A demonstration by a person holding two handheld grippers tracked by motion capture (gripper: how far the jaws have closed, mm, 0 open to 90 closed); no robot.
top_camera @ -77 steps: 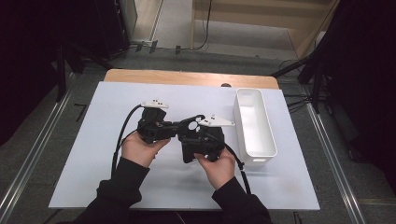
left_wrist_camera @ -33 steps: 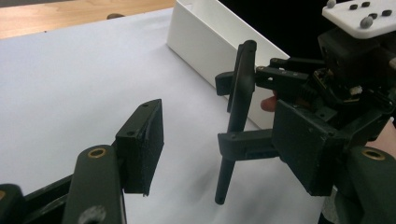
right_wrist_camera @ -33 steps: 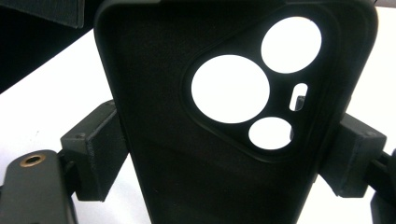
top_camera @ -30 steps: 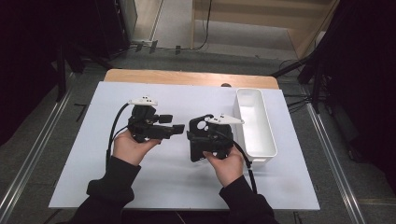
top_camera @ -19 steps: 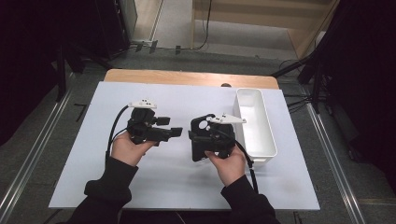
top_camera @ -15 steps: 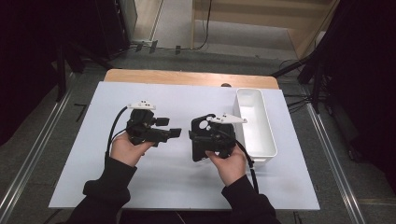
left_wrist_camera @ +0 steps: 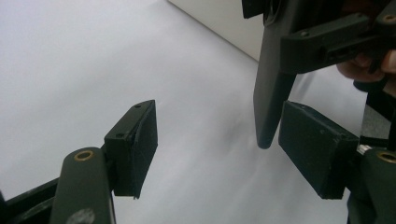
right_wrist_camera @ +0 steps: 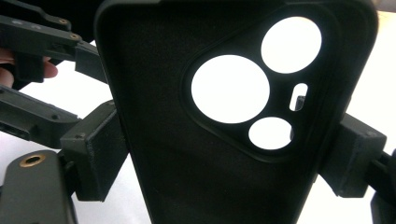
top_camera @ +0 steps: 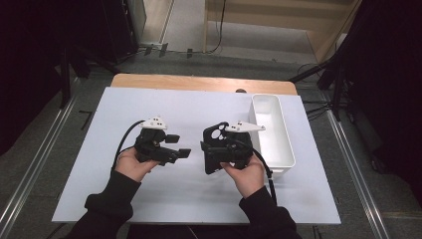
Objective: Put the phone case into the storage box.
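A black phone case [top_camera: 213, 155] with round camera cut-outs stands upright over the middle of the table, and my right gripper [top_camera: 221, 152] is shut on its two long edges. In the right gripper view the case [right_wrist_camera: 187, 182] has its inner side toward the camera, with a pad [right_wrist_camera: 100, 149] pressed on each side. My left gripper [top_camera: 178, 146] sits to the left of the case, open and pointing at it. In the left gripper view the jaws of the left gripper [left_wrist_camera: 224, 149] stand wide apart, with the case's lower edge [left_wrist_camera: 270, 98] hanging just beyond them, touching neither.
A white oblong bin [top_camera: 272, 130] stands at the right of the white table sheet [top_camera: 164, 104], close behind my right hand. A wooden strip [top_camera: 199, 82] borders the far edge. Dark floor and metal rails surround the table.
The two grippers, close together at mid-table earlier, have parted. Over the last second the left gripper has sunk slightly toward the sheet, while the right one with the case has kept still.
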